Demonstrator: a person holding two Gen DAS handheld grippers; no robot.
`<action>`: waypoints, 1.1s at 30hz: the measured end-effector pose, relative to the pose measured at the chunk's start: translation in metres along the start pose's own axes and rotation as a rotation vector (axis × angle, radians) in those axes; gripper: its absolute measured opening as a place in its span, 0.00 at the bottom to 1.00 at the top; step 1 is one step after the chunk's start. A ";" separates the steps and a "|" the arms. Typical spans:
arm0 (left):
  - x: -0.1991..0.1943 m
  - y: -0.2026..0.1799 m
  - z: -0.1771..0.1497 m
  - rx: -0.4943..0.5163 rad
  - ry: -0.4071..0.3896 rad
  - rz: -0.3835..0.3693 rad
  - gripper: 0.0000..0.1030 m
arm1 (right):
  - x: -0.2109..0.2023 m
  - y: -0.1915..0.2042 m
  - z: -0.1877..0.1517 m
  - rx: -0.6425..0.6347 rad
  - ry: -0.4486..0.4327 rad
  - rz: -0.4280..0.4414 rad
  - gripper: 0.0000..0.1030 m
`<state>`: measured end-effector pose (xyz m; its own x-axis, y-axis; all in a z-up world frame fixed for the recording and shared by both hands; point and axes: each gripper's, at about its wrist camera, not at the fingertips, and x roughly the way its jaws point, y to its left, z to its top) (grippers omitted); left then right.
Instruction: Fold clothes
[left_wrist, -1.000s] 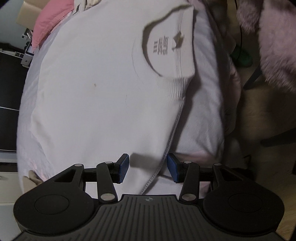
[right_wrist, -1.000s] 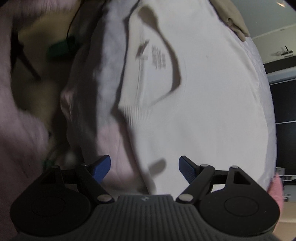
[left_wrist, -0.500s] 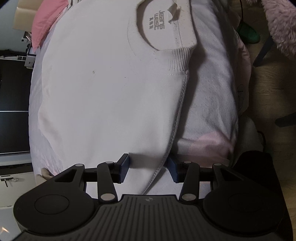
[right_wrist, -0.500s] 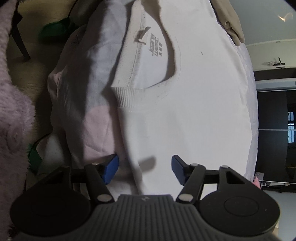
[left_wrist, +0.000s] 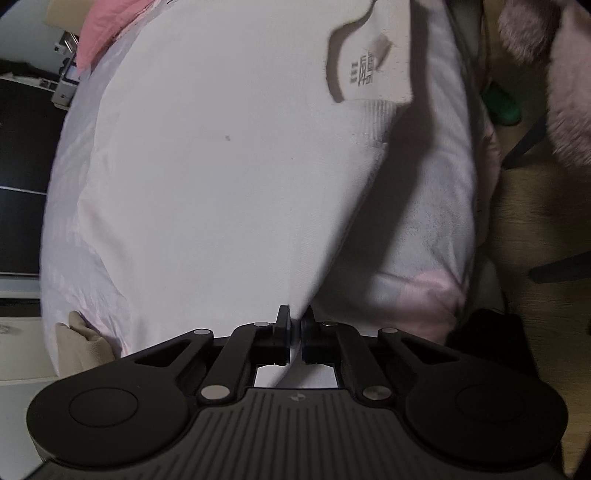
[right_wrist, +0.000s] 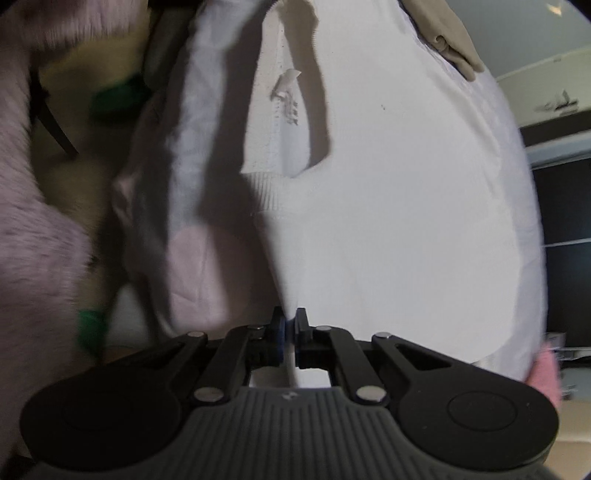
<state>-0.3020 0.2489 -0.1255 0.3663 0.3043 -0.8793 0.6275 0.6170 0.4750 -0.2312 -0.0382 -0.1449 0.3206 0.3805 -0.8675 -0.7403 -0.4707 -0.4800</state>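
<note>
left wrist view: left gripper (left_wrist: 294, 334) and right gripper (right_wrist: 290, 338) fingers pinch the white shirt (left_wrist: 207, 177) shoulders; its length runs straight ahead of both.

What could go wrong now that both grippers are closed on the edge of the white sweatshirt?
1. The left gripper and right gripper each pinch only a thin strip of the white sweatshirt, so the fabric may slip out when lifted.
2. The pink garment lies directly under that edge, so a gripper may have caught it too and drag it along.
3. The neckline already looks lifted, so an uneven pull could skew the fold.
</note>
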 end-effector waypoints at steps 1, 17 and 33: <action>-0.006 0.005 0.000 -0.006 0.000 -0.015 0.02 | -0.005 -0.007 -0.001 0.025 -0.006 0.036 0.05; -0.017 -0.024 0.004 0.087 0.038 -0.215 0.02 | -0.015 -0.006 0.003 -0.059 0.063 0.302 0.05; 0.006 0.037 -0.008 -0.266 0.020 -0.476 0.17 | -0.010 -0.047 0.000 0.096 0.034 0.434 0.35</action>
<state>-0.2822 0.2796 -0.1128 0.0696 -0.0414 -0.9967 0.5243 0.8515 0.0012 -0.1998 -0.0197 -0.1135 -0.0140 0.1372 -0.9904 -0.8617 -0.5041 -0.0577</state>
